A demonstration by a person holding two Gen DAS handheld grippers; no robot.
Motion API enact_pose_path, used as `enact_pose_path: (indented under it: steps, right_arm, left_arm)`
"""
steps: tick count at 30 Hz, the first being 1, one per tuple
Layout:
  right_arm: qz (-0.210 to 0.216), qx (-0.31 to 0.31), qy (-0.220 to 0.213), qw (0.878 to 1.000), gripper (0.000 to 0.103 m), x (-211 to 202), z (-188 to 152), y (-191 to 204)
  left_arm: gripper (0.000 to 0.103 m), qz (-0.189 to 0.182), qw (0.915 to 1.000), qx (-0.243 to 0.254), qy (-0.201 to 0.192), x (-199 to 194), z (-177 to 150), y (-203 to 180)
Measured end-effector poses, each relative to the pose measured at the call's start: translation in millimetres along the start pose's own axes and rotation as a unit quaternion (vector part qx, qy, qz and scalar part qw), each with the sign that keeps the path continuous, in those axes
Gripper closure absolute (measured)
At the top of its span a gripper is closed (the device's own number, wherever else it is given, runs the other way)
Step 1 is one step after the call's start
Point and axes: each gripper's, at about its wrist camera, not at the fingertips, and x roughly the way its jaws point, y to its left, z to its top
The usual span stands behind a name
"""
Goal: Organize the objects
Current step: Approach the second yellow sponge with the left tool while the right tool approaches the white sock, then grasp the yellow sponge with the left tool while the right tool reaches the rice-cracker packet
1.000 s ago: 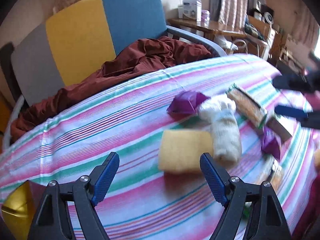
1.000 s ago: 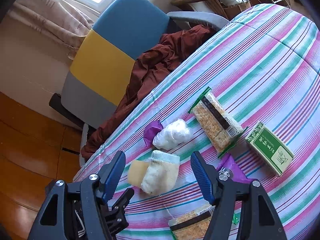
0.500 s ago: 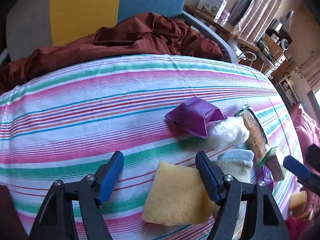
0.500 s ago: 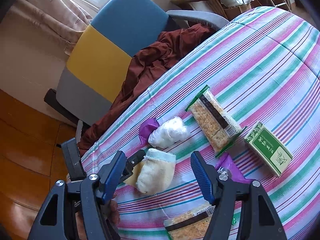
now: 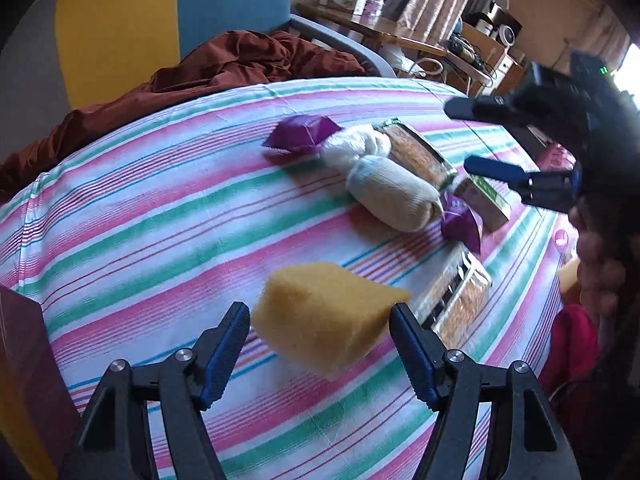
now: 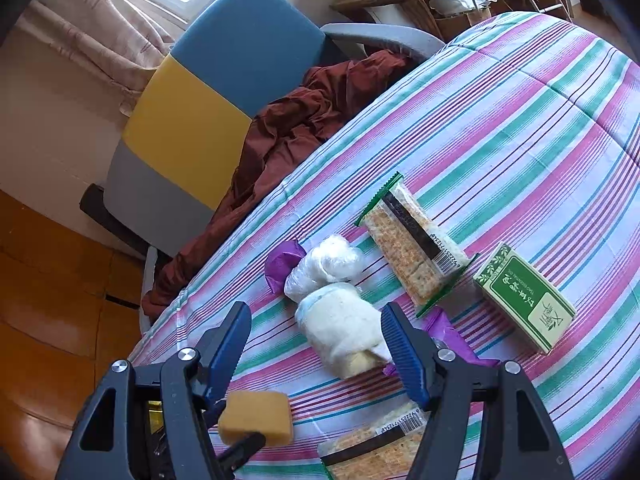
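left tongs (image 5: 320, 330) hold the yellow sponge (image 5: 324, 316) above the striped cloth (image 5: 160, 216).

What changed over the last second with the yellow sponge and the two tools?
The left tool closed its jaws on the yellow rectangular sponge and lifted it off the striped bedspread, away from the cream rolled sock. The right tool stayed open above the sock; the cracker packets, purple wrappers and green box did not move.

Porous yellow sponge (image 5: 328, 320); woven striped cloth (image 5: 160, 220).
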Motion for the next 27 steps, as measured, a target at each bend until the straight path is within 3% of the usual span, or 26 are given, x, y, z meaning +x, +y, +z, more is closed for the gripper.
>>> enact_pose_path:
  steps: [7,14,16,17,18,27]
  right_arm:
    - [-0.003,0.005,0.001,1.0,0.034,0,0,-2]
    - [0.0,-0.002,0.0,1.0,0.034,0,1,-1]
    - [-0.002,0.002,0.0,1.0,0.034,0,1,-2]
    - [-0.001,0.003,0.0,1.0,0.034,0,1,-2]
    - [-0.001,0.002,0.0,1.0,0.034,0,2,-2]
    - [-0.022,-0.018,-0.002,1.0,0.034,3,2,2]
  left_arm:
    - [0.026,-0.02,0.9998,0.005,0.004,5,-17,-1]
    - [0.023,0.007,0.9963,0.086,0.008,13,-18,-16]
    - [0.027,0.017,0.9953,0.094,0.016,19,-20,-17]
    - [0.039,0.027,0.9951,0.094,0.018,21,-22,-16]
    - [0.044,0.04,0.9945,0.095,0.014,22,-23,-14]
    - [0.048,0.051,0.9977,0.036,-0.028,-16,-43,-10]
